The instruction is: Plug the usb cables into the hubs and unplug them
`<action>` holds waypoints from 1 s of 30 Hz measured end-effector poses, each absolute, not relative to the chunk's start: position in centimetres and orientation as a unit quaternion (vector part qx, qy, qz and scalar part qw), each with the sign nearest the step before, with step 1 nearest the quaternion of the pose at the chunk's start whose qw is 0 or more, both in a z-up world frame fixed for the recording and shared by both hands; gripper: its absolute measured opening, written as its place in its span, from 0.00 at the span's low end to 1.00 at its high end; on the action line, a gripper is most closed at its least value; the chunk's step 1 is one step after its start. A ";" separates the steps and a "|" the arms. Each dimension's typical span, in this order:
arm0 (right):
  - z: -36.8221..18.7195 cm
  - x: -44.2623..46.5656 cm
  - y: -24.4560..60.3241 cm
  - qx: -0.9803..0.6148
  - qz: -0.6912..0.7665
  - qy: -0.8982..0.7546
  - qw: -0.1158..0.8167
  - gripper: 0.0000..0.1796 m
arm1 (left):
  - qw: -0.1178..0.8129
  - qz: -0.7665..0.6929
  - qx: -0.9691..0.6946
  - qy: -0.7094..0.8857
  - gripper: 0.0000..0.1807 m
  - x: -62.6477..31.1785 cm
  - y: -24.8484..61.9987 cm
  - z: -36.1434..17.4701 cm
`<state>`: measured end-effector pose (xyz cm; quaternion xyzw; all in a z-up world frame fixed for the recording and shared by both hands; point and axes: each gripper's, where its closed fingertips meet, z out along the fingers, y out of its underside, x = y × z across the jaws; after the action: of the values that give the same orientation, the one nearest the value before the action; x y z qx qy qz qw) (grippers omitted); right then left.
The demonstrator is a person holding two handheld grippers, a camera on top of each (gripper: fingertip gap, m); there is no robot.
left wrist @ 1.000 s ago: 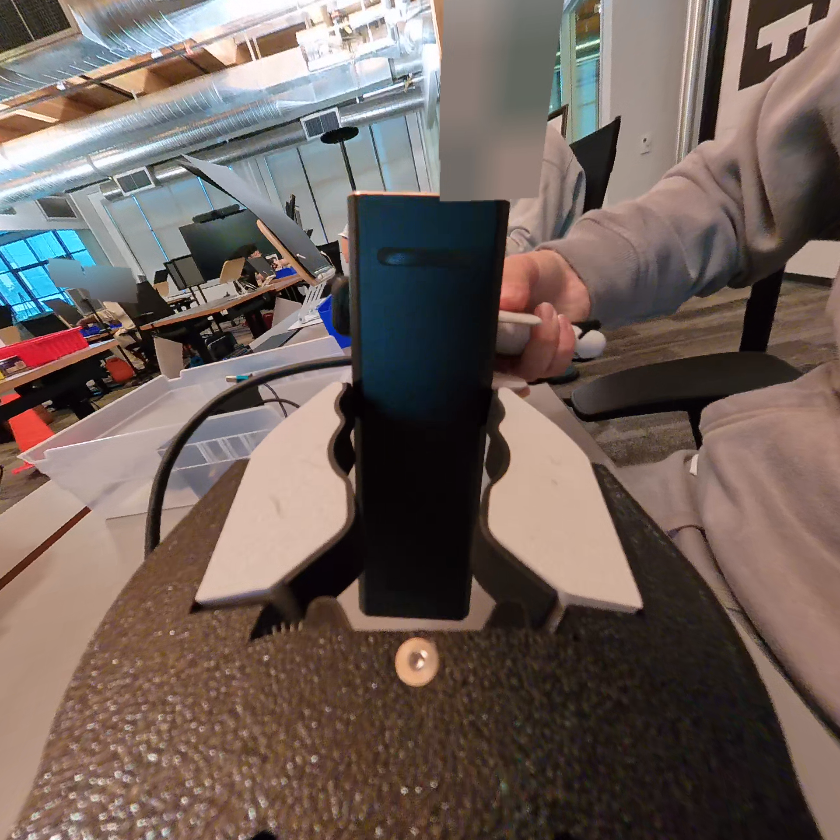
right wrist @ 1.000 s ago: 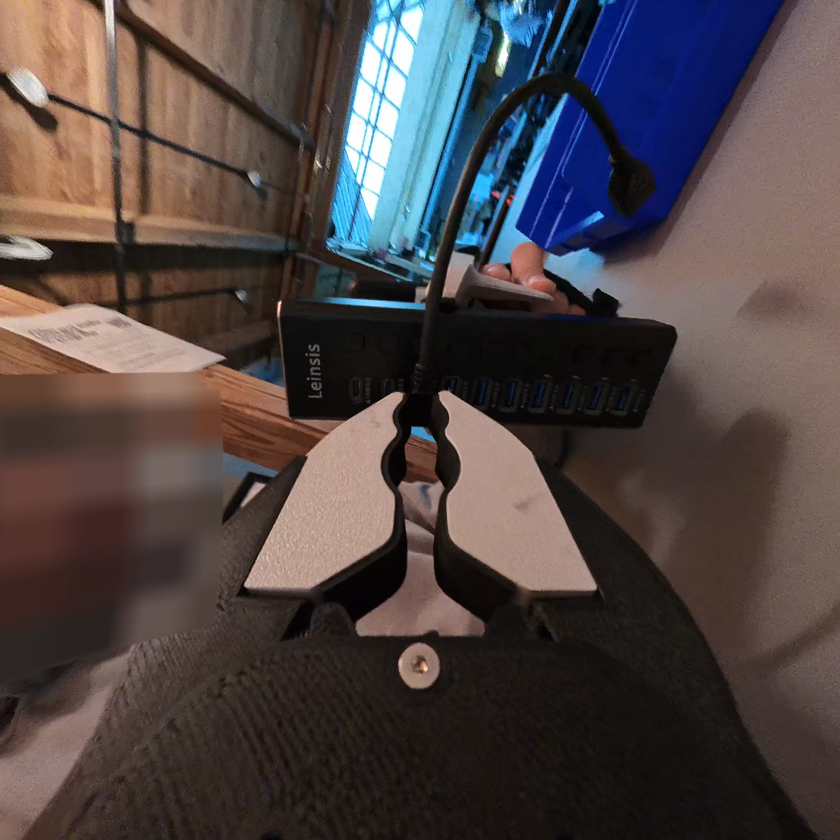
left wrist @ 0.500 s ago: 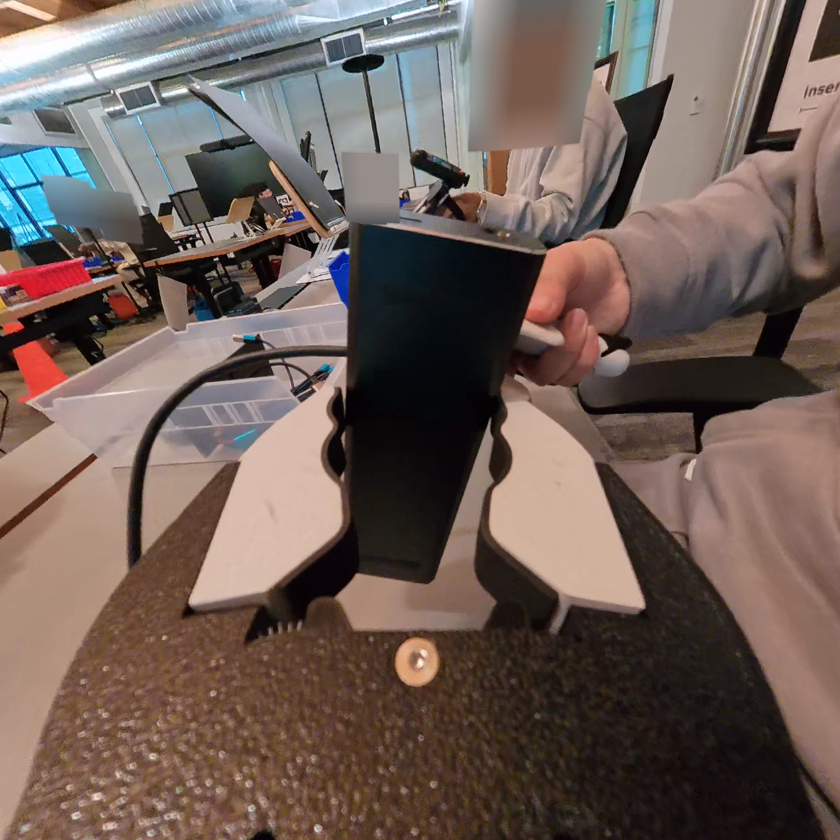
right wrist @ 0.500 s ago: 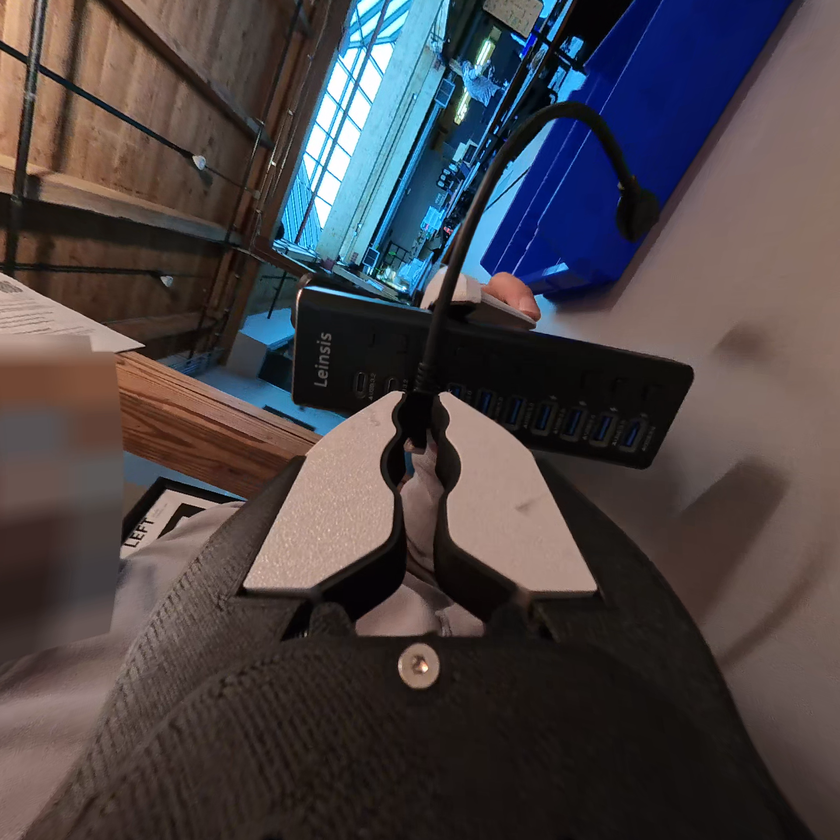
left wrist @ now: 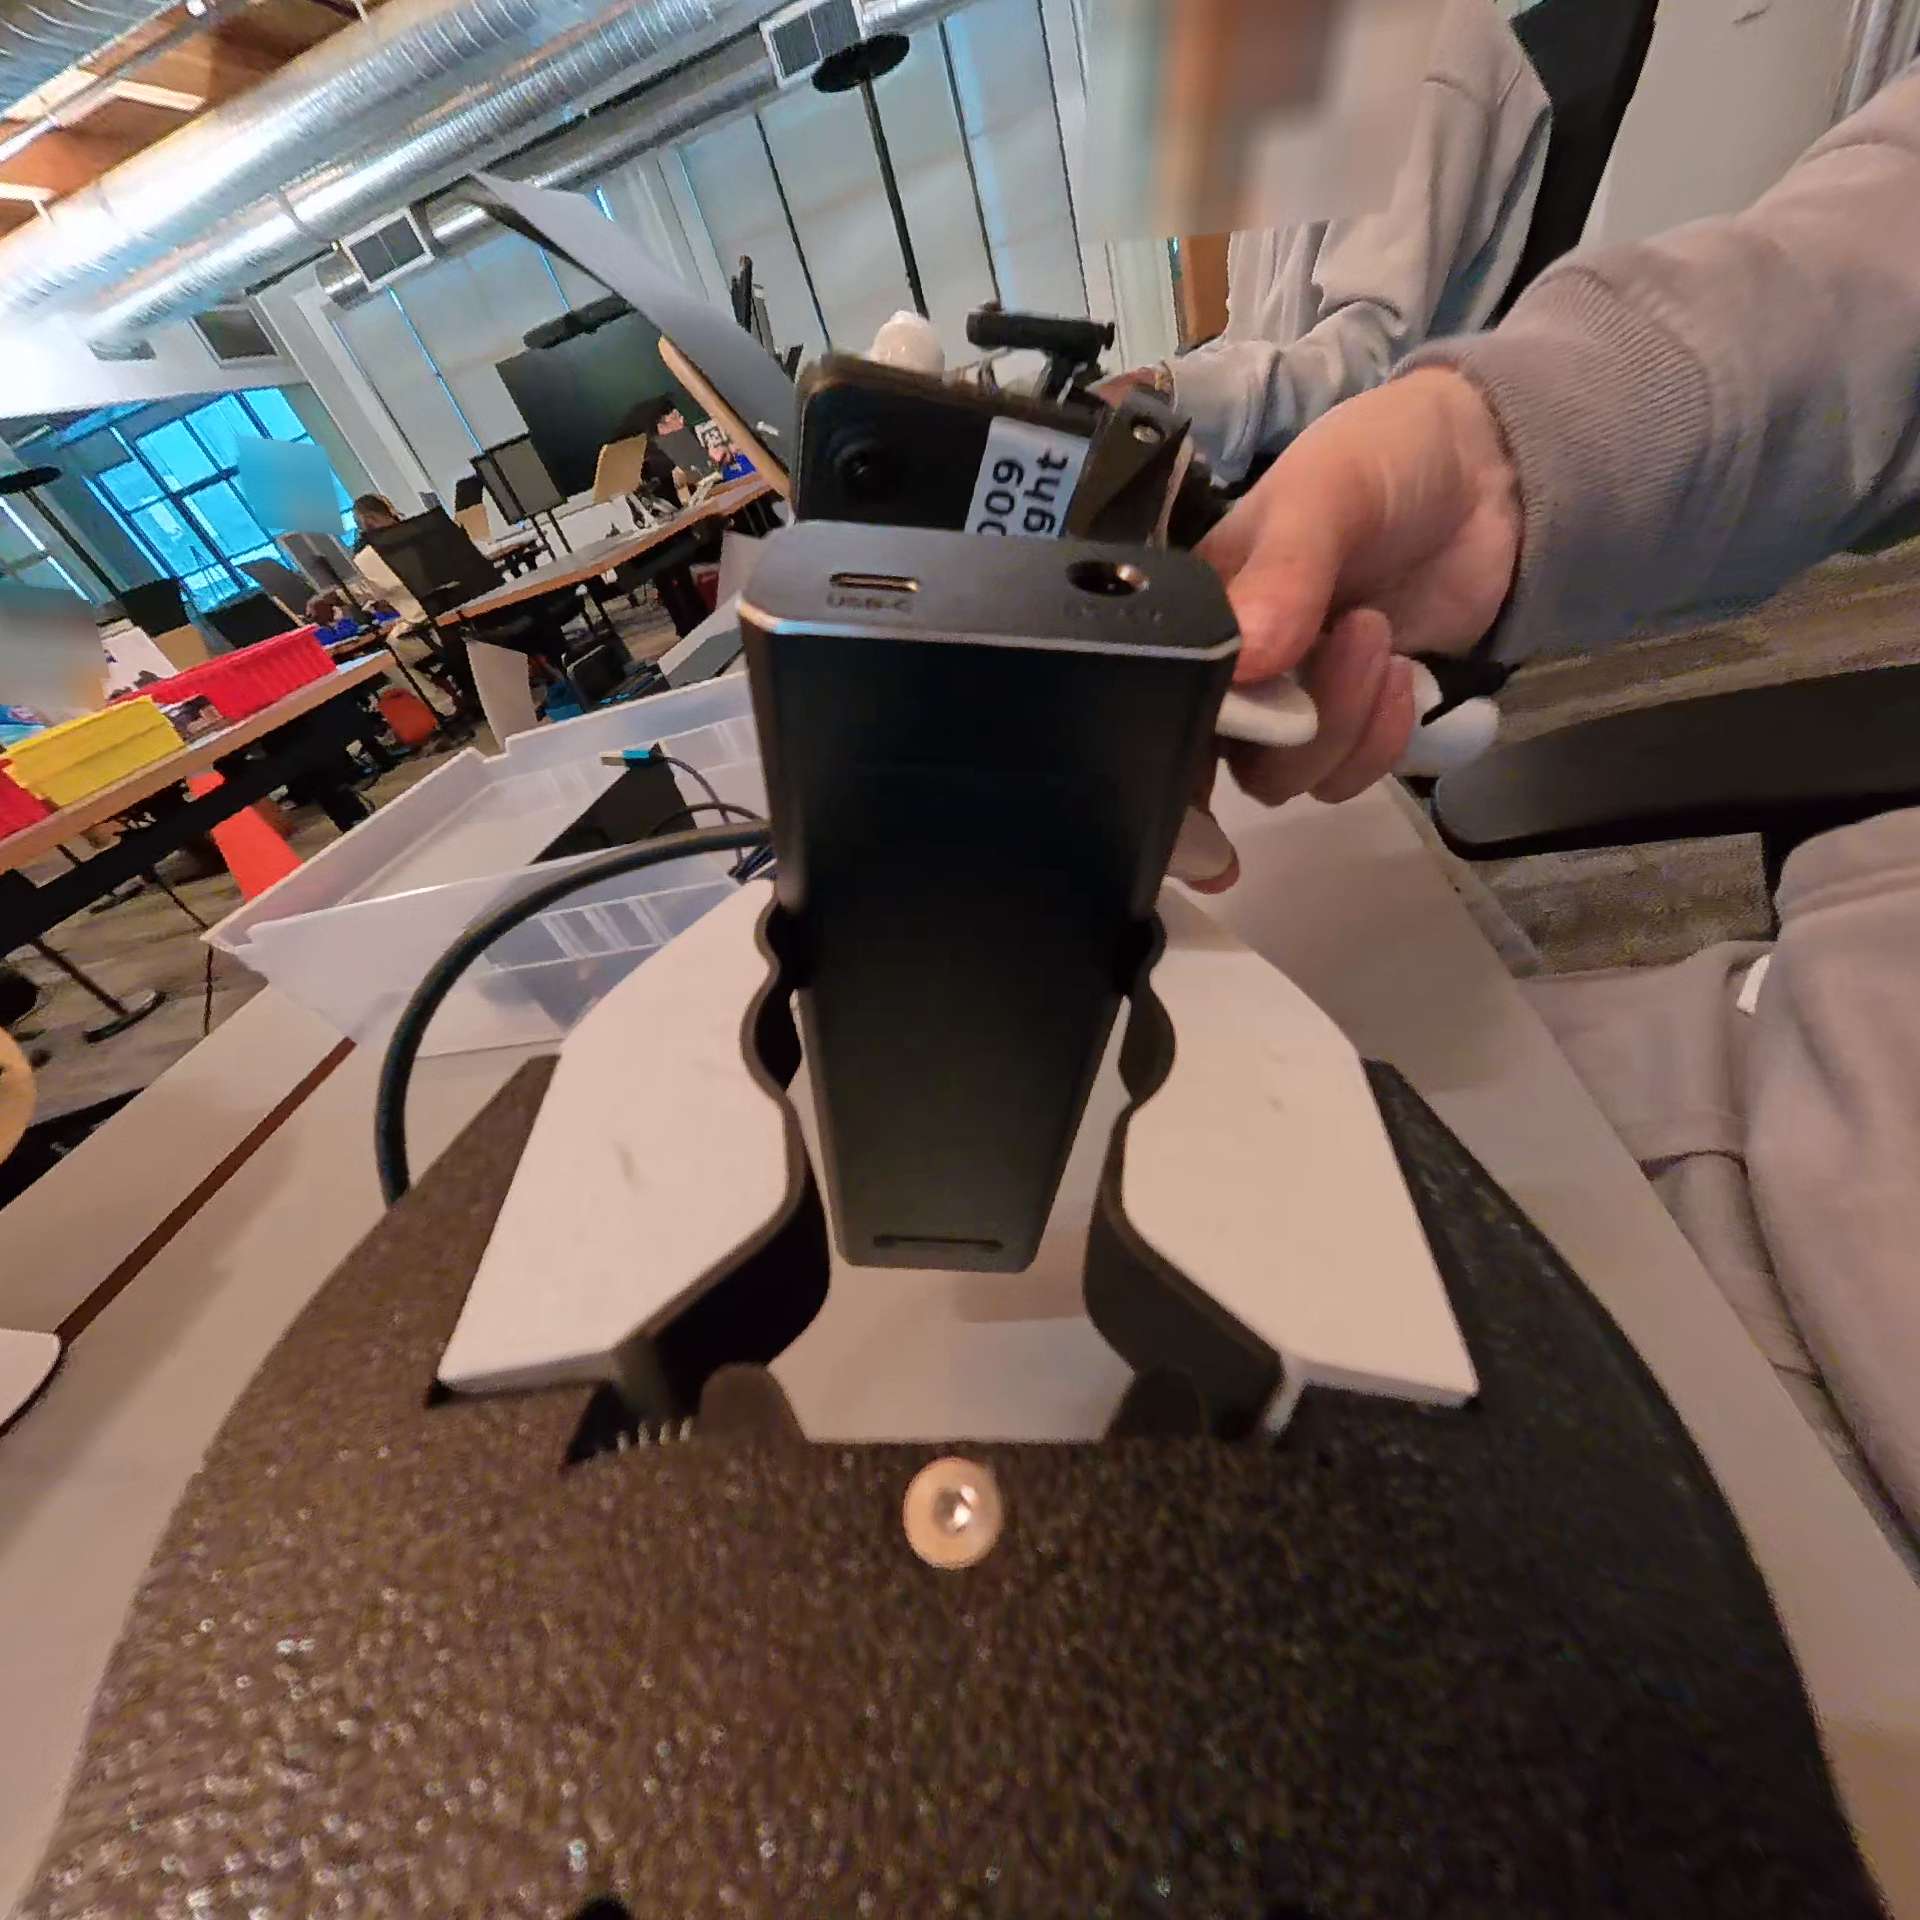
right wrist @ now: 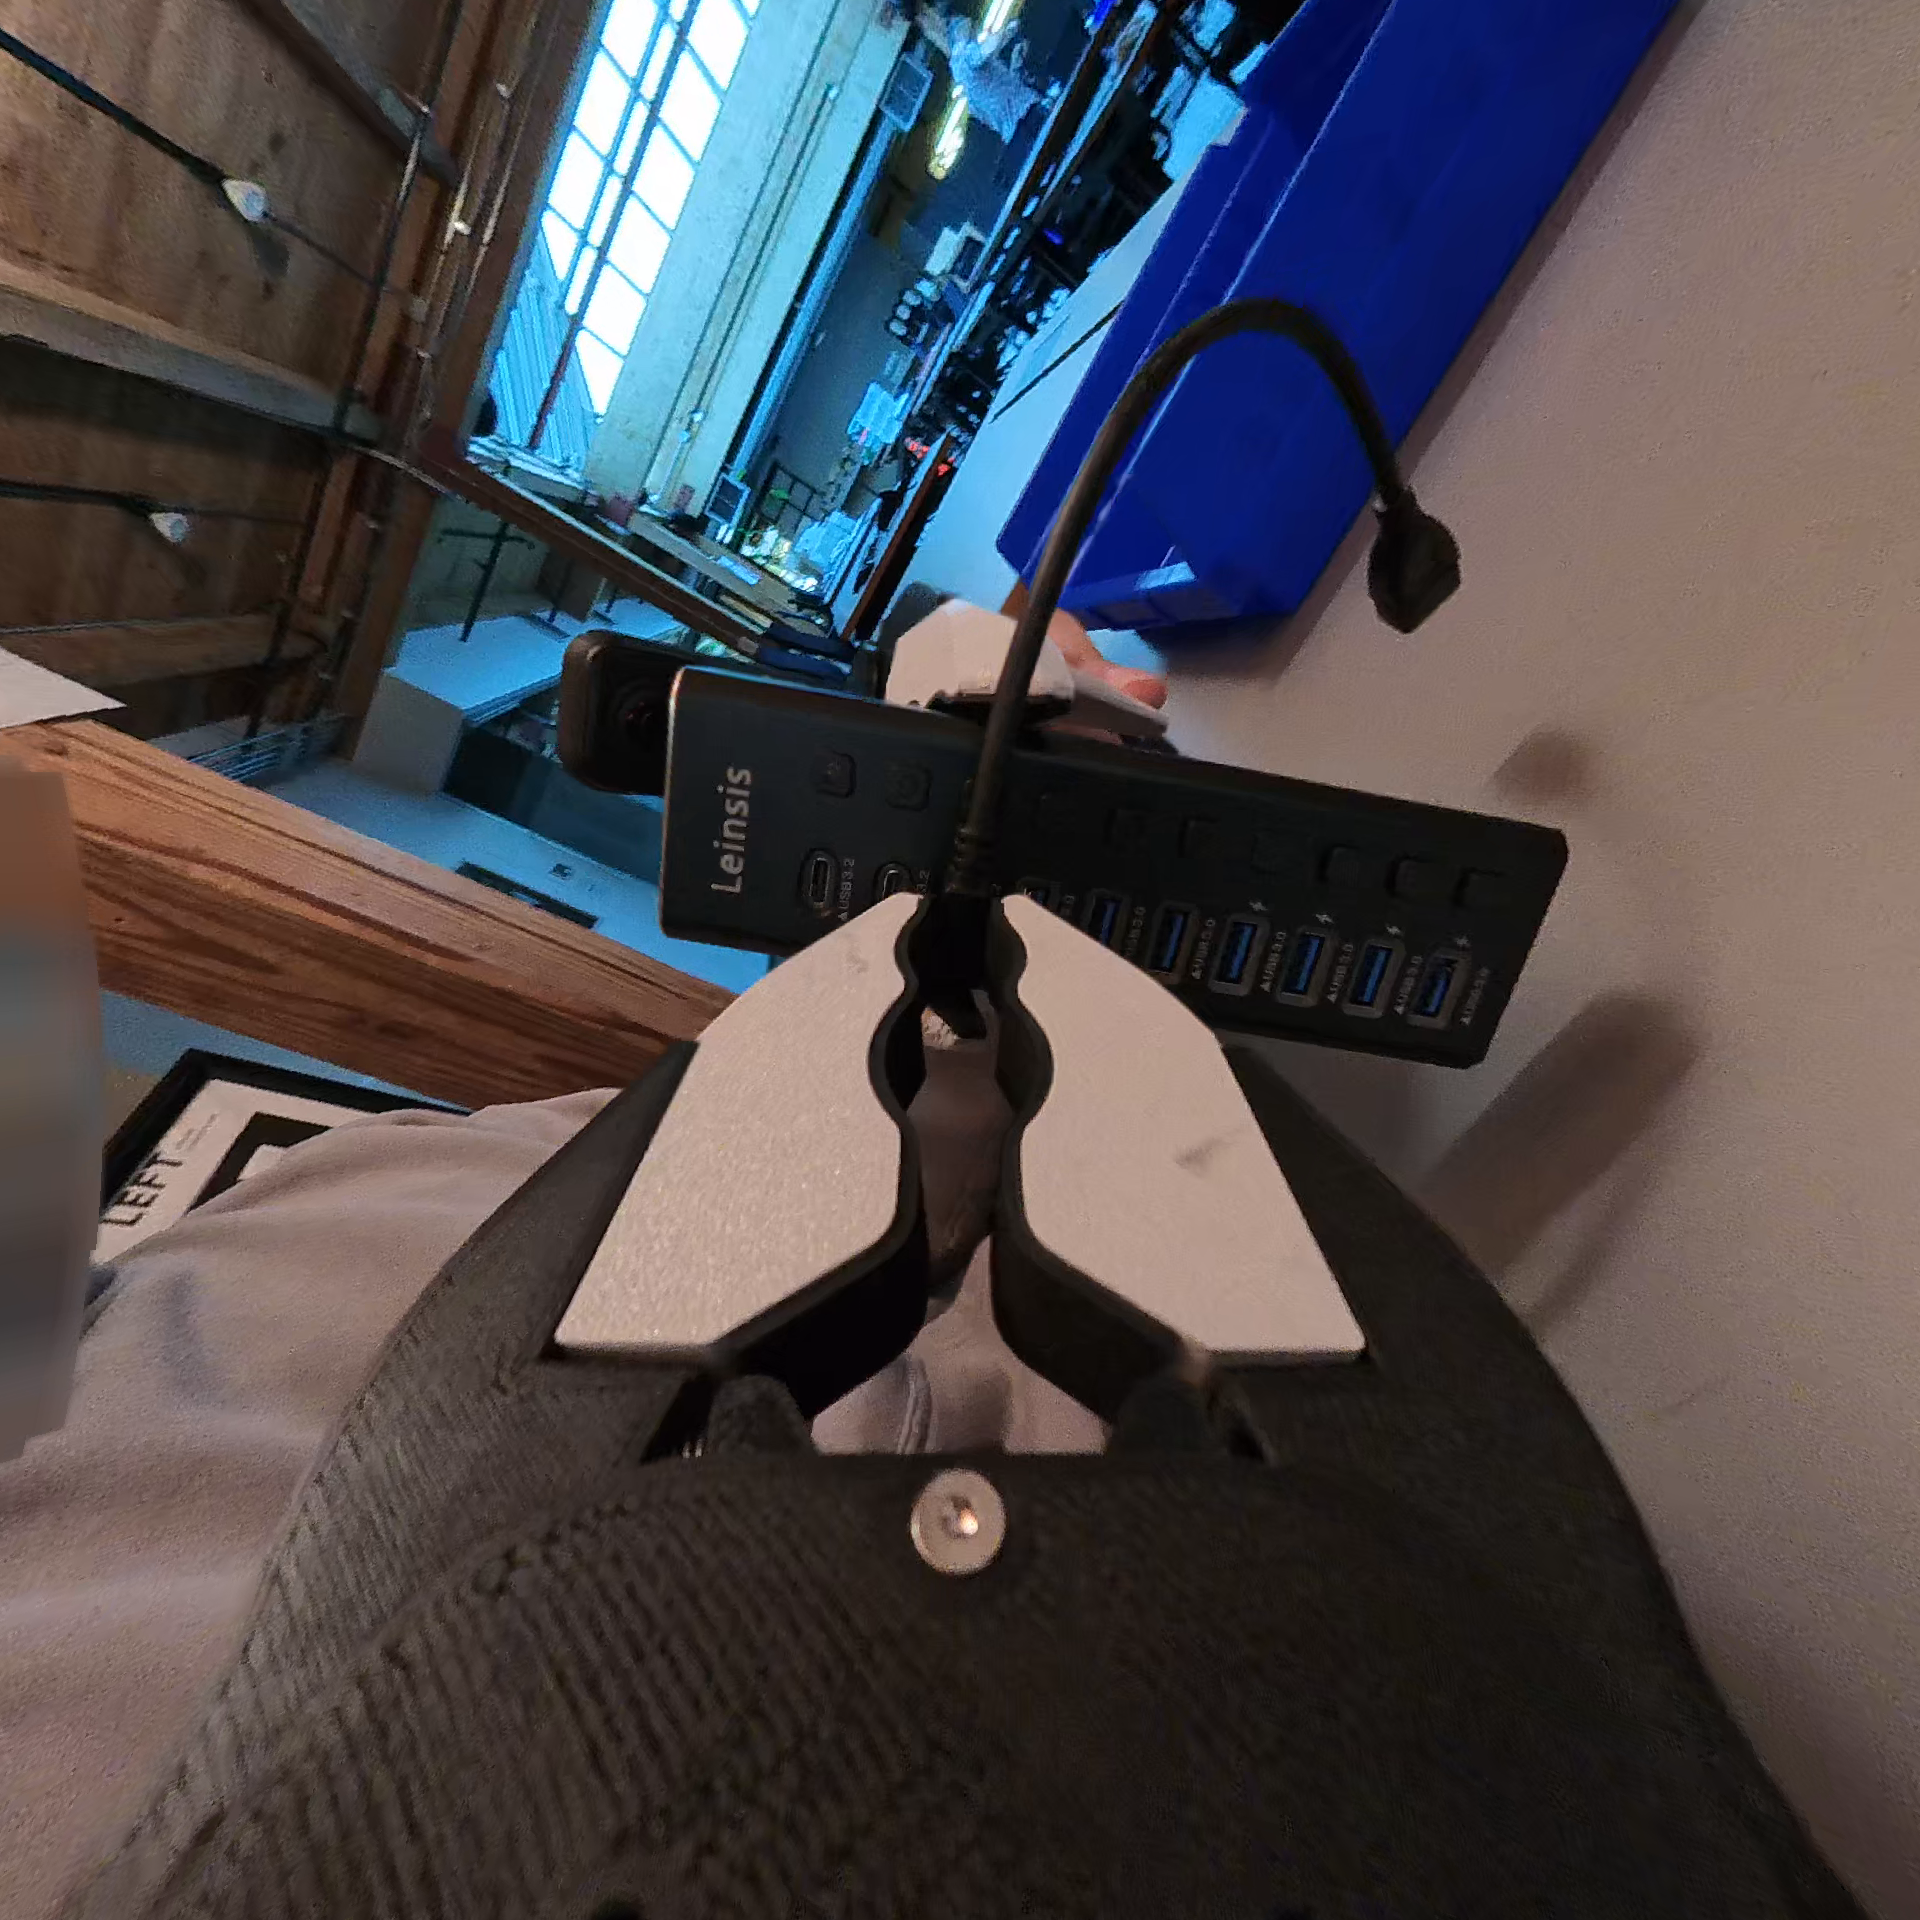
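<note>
My left gripper (left wrist: 961, 940) is shut on a long black USB hub (left wrist: 977, 883); both pads press its narrow sides. The hub points away from me, and its far end with two sockets shows. In the right wrist view the hub (right wrist: 1247, 831) lies across the middle, its row of blue ports facing me. My right gripper (right wrist: 961, 935) is shut on the black plug of a short black cable (right wrist: 1070, 499), just in front of the port row. The cable arcs up to a free plug (right wrist: 1413, 566). The right gripper's camera body (left wrist: 935, 468) shows behind the hub.
A clear plastic tray (left wrist: 436, 904) with cables stands at the back left of the white table (left wrist: 1403, 987). A blue bin (right wrist: 1351, 260) stands on the table beyond the hub. A person's hand (left wrist: 1351, 603) holds the right gripper. A black chair arm (left wrist: 1662, 758) is at the right.
The left view has tipped down, so the hub's far end now shows. The hub sits a little farther out between the left fingers. In the right view the hub has tilted; the plug stays gripped.
</note>
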<state>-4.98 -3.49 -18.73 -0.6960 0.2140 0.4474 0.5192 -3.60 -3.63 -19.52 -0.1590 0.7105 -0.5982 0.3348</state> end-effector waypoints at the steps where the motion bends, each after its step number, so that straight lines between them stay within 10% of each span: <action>1: -18.8 -5.2 -3.5 -0.695 0.460 0.213 0.511 0.05 | 0.333 -0.605 -0.155 0.706 0.34 -3.8 -3.6 -19.4; 19: -8.2 4.2 -11.7 -0.741 0.236 0.092 0.622 0.05 | 0.394 -0.608 -0.191 0.662 0.33 -5.7 3.5 -15.5; 30: -12.8 14.6 -19.3 -0.888 0.015 0.070 0.454 0.05 | 0.366 -0.630 -0.203 0.655 0.33 -5.1 3.3 -16.1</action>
<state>14.56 -19.32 -12.84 -0.8880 0.0703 0.0145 0.4543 -5.10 3.34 -16.13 -0.2031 0.6548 -0.6296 0.3656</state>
